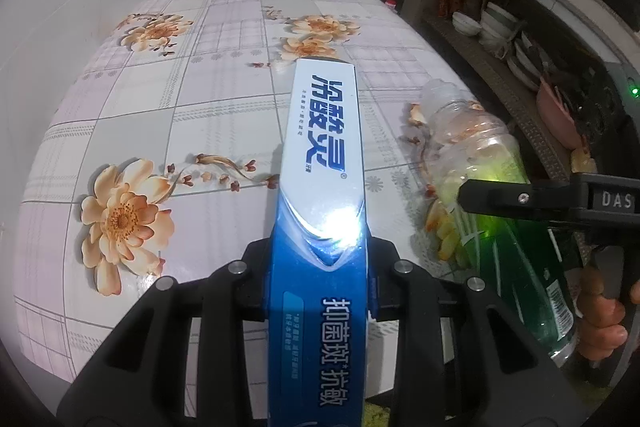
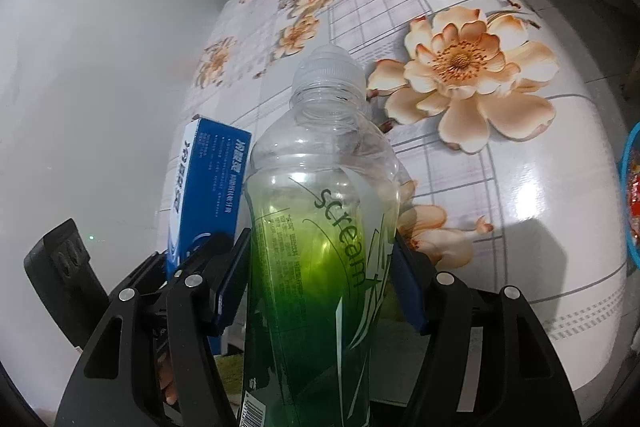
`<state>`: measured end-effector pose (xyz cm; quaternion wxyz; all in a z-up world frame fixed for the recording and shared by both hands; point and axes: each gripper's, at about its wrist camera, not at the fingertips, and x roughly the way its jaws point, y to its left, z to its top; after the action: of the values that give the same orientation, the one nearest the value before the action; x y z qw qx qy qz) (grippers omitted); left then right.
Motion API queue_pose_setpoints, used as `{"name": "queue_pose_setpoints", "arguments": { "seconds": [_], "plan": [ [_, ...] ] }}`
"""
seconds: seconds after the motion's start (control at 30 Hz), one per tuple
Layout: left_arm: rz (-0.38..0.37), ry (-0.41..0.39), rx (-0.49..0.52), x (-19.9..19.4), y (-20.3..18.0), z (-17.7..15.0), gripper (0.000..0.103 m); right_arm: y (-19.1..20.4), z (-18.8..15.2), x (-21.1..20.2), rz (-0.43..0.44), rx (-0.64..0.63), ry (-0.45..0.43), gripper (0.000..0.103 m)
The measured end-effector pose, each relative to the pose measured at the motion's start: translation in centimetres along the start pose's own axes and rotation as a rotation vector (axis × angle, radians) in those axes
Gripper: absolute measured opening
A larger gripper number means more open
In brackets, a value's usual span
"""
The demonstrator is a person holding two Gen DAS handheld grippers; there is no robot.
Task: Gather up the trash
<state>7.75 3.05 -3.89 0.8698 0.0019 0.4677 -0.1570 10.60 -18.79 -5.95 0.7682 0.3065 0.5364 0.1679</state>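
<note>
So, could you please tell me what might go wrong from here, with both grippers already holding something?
1. The long toothpaste box is pinched near one end by the left gripper, so it could pivot or slip.
2. The smooth, empty green-labelled bottle might slide out of the right gripper.
3. Box and bottle sit close together above the floral tablecloth; a swing could knock one loose.

Both views are evenly and fairly brightly lit, with a cool cast. Strong fisheye distortion bends the table (image 1: 224,115) edges, and dark vignetting rings the corners. A blown-out glare patch sits on the box (image 1: 320,155) near the left gripper. The tablecloth sheen glares at the far right in the right view. A soft shadow lies on the cloth at near right. The shelves (image 1: 520,39) are dim. Focus is acceptable, softer at the edges.
</note>
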Motion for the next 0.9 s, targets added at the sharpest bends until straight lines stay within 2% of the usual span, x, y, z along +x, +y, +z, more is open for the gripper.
{"name": "queue_pose_setpoints", "arguments": {
  "seconds": [0.13,0.23,0.3,0.4,0.53,0.63,0.67,0.7,0.77,0.9],
  "plan": [
    [-0.043,-0.011,0.021,-0.7,-0.8,0.4,0.031,-0.1,-0.5,-0.9,0.052,0.016,-0.03,0.063],
    [-0.078,-0.013,0.083,-0.8,-2.9,1.5,0.031,-1.4,-1.1,-3.0,0.099,0.048,-0.082,0.063],
    [-0.128,-0.006,0.125,-0.8,-5.1,2.5,0.031,-3.1,-1.5,-5.4,0.126,0.086,-0.138,0.063],
    [-0.234,0.023,0.178,-0.2,-9.1,4.2,0.031,-6.5,-2.2,-10.0,0.121,0.149,-0.242,0.063],
    [-0.365,0.07,0.276,1.4,-16.7,6.5,0.031,-12.0,-4.7,-17.1,0.033,0.25,-0.405,0.063],
    [-0.453,0.119,0.35,3.1,-23.4,7.5,0.031,-17.6,-8.2,-22.0,-0.075,0.376,-0.512,0.063],
    [-0.473,0.136,0.366,3.7,-25.2,7.6,0.031,-19.1,-9.1,-22.7,-0.107,0.411,-0.525,0.063],
    [-0.514,0.181,0.388,5.0,-28.2,7.7,0.031,-21.0,-10.2,-23.4,-0.147,0.459,-0.533,0.063],
    [-0.539,0.267,0.413,7.4,-32.6,7.0,0.031,-24.5,-11.7,-23.4,-0.18,0.547,-0.517,0.063],
    [-0.484,0.398,0.499,12.9,-39.0,4.8,0.031,-31.1,-13.3,-21.1,-0.204,0.682,-0.433,0.063]
  ]
}}
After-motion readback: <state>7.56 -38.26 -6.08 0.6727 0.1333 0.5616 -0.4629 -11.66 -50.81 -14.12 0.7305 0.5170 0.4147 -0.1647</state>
